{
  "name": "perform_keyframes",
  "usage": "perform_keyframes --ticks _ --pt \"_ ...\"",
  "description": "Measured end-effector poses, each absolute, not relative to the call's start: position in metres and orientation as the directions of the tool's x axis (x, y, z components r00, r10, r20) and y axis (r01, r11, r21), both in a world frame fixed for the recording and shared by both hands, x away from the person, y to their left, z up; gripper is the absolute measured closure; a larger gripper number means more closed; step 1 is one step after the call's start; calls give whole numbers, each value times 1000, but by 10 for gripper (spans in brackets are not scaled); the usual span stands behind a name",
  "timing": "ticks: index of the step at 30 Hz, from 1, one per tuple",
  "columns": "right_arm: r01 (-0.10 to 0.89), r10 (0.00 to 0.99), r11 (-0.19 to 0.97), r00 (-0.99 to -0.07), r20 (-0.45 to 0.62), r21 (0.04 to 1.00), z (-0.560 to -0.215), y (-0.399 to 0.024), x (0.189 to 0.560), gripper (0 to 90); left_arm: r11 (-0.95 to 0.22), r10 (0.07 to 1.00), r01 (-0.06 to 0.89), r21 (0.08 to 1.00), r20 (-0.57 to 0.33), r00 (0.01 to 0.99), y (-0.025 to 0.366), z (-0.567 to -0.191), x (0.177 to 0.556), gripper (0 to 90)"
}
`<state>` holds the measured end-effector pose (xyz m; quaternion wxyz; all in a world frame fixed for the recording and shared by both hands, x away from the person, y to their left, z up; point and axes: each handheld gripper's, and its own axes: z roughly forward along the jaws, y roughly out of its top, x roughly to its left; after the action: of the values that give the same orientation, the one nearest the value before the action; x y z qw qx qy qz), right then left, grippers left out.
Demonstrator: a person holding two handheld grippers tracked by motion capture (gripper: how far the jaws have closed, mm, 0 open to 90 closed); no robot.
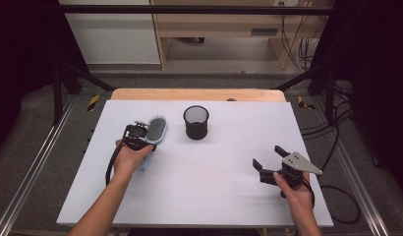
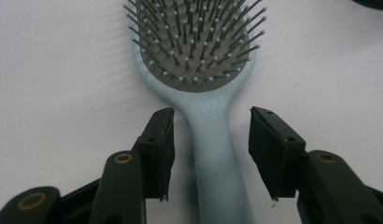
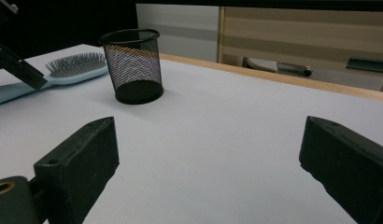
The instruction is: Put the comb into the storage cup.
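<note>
Closing in on the pale blue plastic paddle hairbrush [image 2: 199,70], my left claw [image 2: 211,154] straddles its handle, one jaw on each side, and neither pad touches the plastic yet: a sliver of bench shows on both sides, so the claw is released, not grasping. The brush lies flat on the white bench [image 1: 214,167], bristles up, its head pointing away from my left claw and its handle running back between the jaws toward my wrist. Just beyond and to the right of the brush head stands the black wire-mesh cup [image 1: 196,122], upright and apart from the brush.

To do this grip well, I judge I should keep the handle centred between the pads, since the gap looks narrower on the left pad than on the right; a lopsided squeeze would likely swivel the brush on the smooth surface. Taking the handle close to the neck, where it widens toward the head, ought to give a steadier hold than farther down.

My right claw [image 1: 268,158] rests well apart to the right, jaws spread wide, with nothing between them.
</note>
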<state>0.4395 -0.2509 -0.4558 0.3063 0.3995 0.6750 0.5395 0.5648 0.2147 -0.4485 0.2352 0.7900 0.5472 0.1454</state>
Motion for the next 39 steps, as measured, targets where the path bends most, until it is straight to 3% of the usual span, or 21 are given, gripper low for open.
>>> perform_keyframes --ticks 10,39 --pt "210 868 106 -496 12 972 -457 -250 440 49 -290 934 796 531 -23 356 215 -451 567 564" --pt "218 866 109 -501 15 970 -457 -249 440 49 -292 942 804 518 11 336 210 -456 567 609"
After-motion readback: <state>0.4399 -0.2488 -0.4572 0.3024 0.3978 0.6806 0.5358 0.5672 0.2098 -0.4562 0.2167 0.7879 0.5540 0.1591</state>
